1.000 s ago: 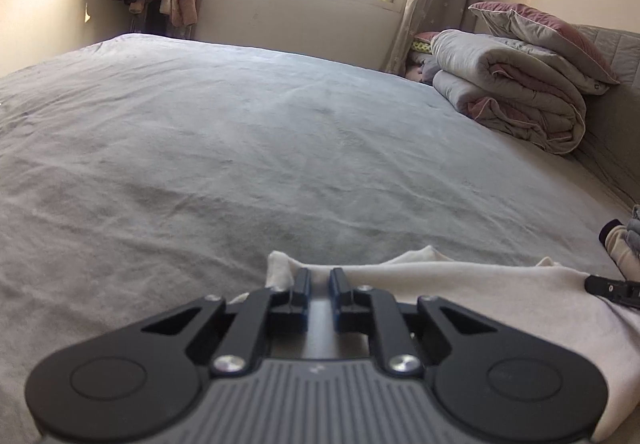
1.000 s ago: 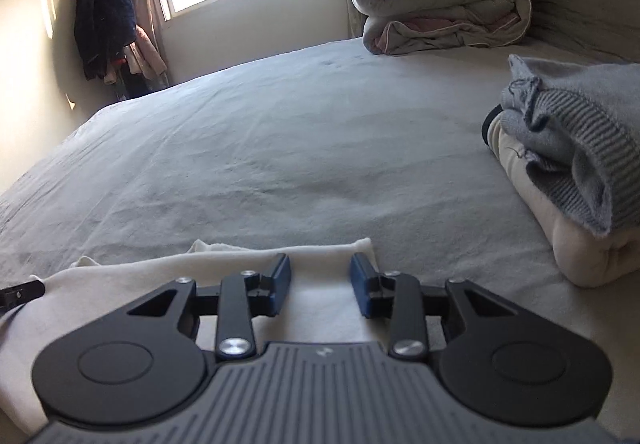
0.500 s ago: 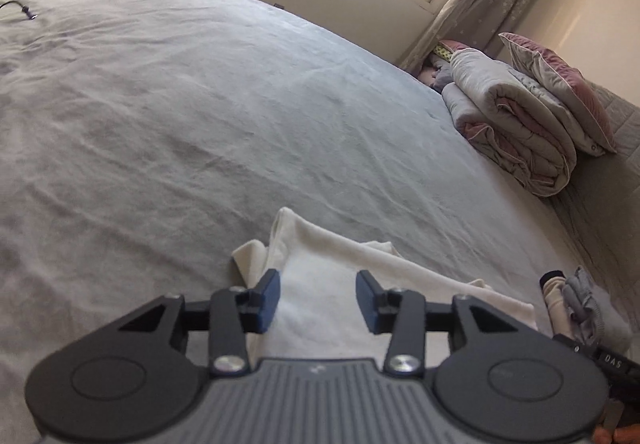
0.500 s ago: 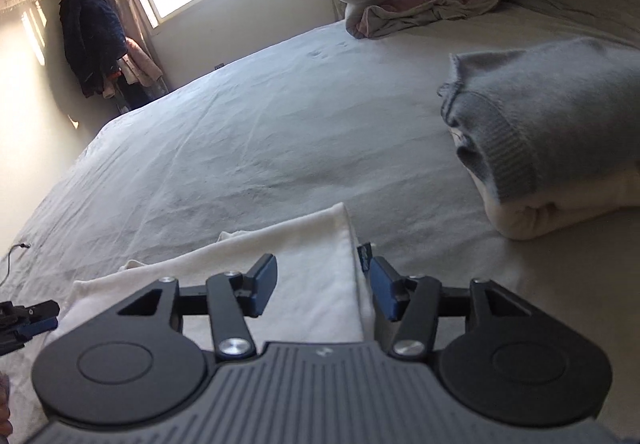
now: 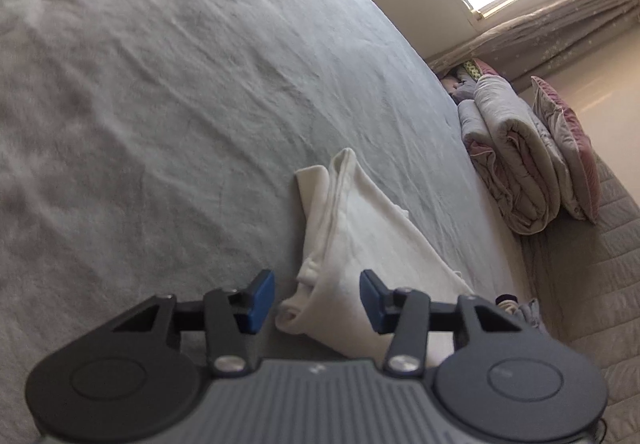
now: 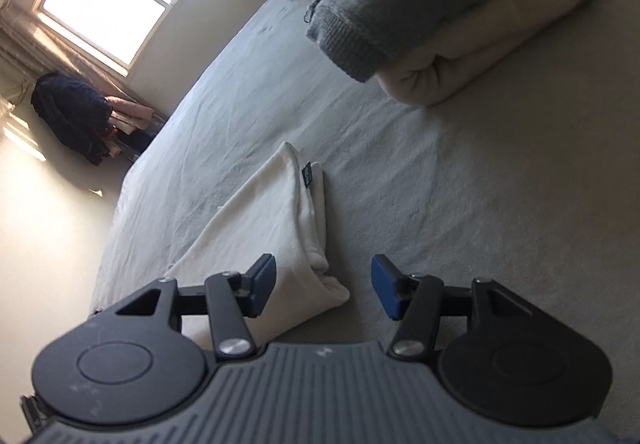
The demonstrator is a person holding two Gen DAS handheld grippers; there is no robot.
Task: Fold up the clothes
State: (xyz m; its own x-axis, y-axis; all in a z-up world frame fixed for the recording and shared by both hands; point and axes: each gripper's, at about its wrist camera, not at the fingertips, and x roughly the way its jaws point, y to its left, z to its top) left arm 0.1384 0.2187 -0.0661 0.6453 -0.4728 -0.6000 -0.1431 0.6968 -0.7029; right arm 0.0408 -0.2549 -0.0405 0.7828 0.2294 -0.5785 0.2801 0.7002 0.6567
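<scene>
The folded garment (image 5: 372, 240) is cream-white and plain, with a small dark label (image 6: 307, 175) at one edge. It lies on a bed (image 5: 180, 84) covered in plain grey (creased, no print). Each claw is black with blue pads (image 5: 256, 302), above a ribbed grey housing. On the stack nearby, a grey knit sweater (image 6: 400, 0) sits on a cream garment (image 6: 480, 40). The rolled quilt (image 5: 516, 160) is pale grey and pink; the pillow (image 5: 568, 148) is dusty pink.

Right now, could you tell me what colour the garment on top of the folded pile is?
Grey, with a ribbed knit hem; the grey sweater shows best in the right wrist view.
</scene>
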